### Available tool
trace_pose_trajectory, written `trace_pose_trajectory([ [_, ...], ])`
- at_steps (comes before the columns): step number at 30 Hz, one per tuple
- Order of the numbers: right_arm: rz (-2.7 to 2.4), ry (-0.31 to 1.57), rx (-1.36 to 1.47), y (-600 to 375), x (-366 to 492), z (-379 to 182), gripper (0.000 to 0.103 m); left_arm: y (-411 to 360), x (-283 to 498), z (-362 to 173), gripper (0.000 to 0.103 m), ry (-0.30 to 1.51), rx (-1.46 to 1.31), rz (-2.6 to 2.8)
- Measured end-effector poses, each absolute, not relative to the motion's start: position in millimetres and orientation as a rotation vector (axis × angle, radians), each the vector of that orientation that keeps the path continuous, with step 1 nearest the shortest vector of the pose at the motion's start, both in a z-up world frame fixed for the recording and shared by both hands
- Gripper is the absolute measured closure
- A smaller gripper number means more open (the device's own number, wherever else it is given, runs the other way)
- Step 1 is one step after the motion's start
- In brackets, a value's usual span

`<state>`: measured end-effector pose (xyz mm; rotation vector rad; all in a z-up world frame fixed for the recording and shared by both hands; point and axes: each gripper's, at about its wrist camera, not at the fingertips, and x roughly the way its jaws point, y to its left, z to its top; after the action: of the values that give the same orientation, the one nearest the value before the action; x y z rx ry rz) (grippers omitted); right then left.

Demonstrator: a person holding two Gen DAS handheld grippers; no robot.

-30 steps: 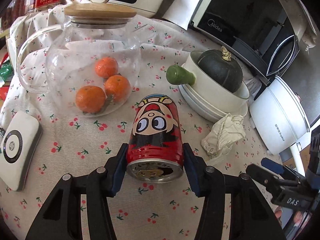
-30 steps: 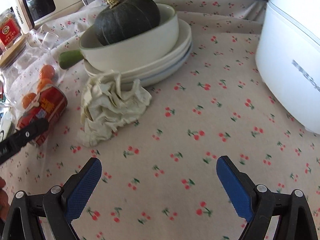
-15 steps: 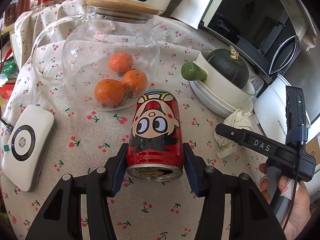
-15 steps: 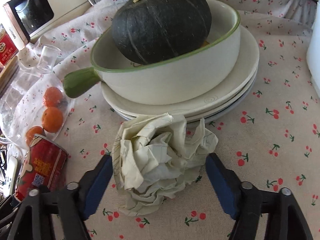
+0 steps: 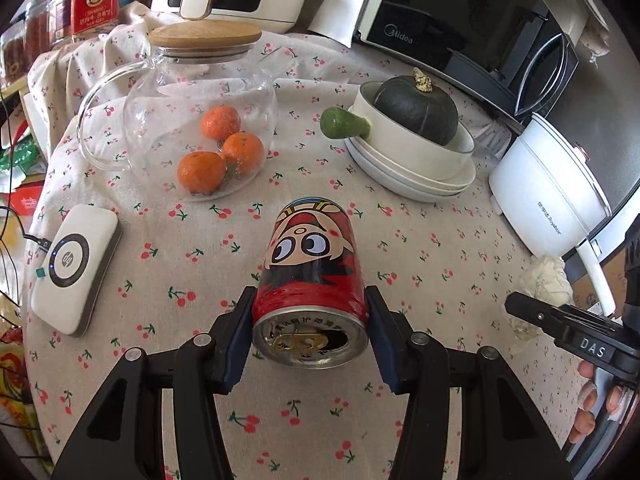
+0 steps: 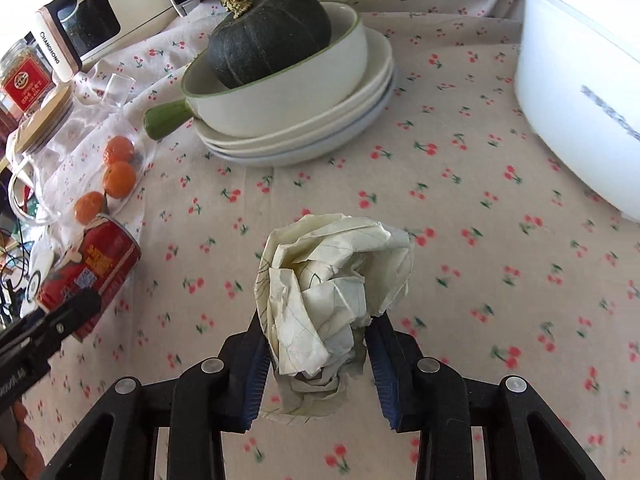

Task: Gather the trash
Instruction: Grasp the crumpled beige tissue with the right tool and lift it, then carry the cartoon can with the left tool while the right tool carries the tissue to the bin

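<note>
Left gripper [image 5: 310,336] clamped on red can [image 5: 311,280], lower centre of frame, opened end toward camera. Right gripper [image 6: 318,356] pinching crumpled paper wad [image 6: 332,280], centre frame, above cherry-print tablecloth [image 6: 460,208].

Right gripper [image 6: 316,352] jaws pinch crumpled paper [image 6: 336,276] (seemingly lifted) above tablecloth [image 6: 460,272].
</note>
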<state>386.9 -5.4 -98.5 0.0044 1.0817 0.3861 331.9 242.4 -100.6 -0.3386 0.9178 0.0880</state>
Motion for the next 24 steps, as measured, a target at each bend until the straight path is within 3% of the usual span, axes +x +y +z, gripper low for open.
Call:
trace_pose_trajectory([
  [24, 0.307, 1.024, -0.012, -151.8, 204.1, -42.9, 0.062, 149.9, 197.7, -35.9, 0.048, 0.955, -0.258, 0.024],
])
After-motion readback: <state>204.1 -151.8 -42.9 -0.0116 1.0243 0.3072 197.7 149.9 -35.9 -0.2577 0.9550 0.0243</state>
